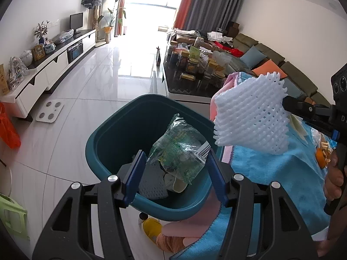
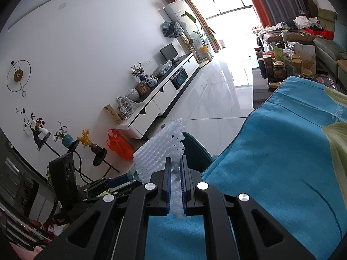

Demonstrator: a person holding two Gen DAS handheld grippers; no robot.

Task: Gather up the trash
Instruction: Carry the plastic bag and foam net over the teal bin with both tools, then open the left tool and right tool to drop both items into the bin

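We find a teal bin on the pale tiled floor, beside a surface draped in a blue cloth. Inside the bin lie a crumpled clear wrapper with green print and other scraps. The white foam net sleeve, an open lattice, flattened and ribbed, hangs just above the bin's rim, pinched at one edge by the right gripper. The left gripper stands spread over the bin, holding nothing.
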